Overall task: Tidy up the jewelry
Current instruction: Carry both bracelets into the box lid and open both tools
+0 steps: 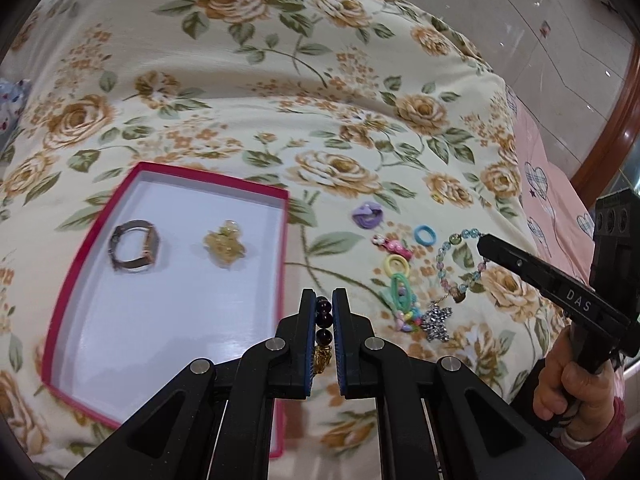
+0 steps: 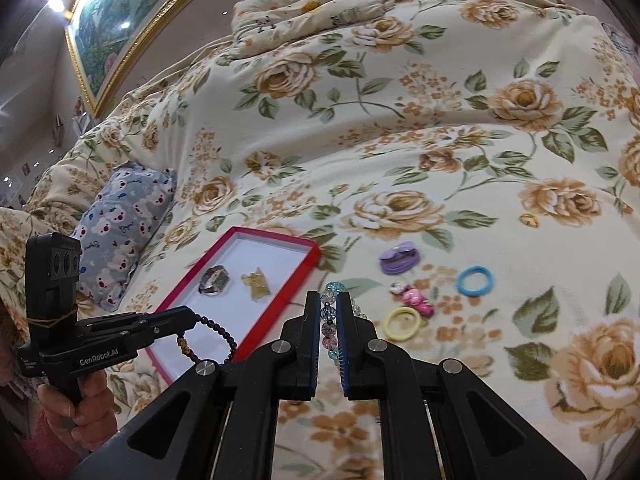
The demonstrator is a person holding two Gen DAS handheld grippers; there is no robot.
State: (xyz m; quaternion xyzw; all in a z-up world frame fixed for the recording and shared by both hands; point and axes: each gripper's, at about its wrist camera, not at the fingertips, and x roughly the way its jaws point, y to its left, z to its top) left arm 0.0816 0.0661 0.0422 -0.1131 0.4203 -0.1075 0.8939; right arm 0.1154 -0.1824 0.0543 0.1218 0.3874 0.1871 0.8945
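A red-rimmed tray [image 1: 280, 216] [image 2: 280, 304] with a white floor lies on the floral quilt. It holds a watch [image 1: 134, 250] [image 2: 214, 279] and a yellow trinket [image 1: 224, 249] [image 2: 256, 284]. My left gripper [image 1: 324, 300] [image 2: 196, 316] is shut on a dark bead bracelet [image 1: 324, 316] [image 2: 224, 334] with a gold charm, above the tray's right edge. My right gripper [image 2: 329, 300] [image 1: 482, 242] is shut on a pastel crystal bead bracelet [image 2: 330, 312] [image 1: 452, 264] with a star pendant [image 1: 438, 322].
On the quilt right of the tray lie a purple hair tie [image 1: 368, 216] [image 2: 398, 260], a blue tie [image 1: 426, 235] [image 2: 475, 280], a yellow ring [image 1: 396, 264] [image 2: 402, 322], a pink clip [image 1: 394, 246] [image 2: 416, 300] and a green tie bunch [image 1: 402, 300]. A grey pillow [image 2: 120, 232] lies left.
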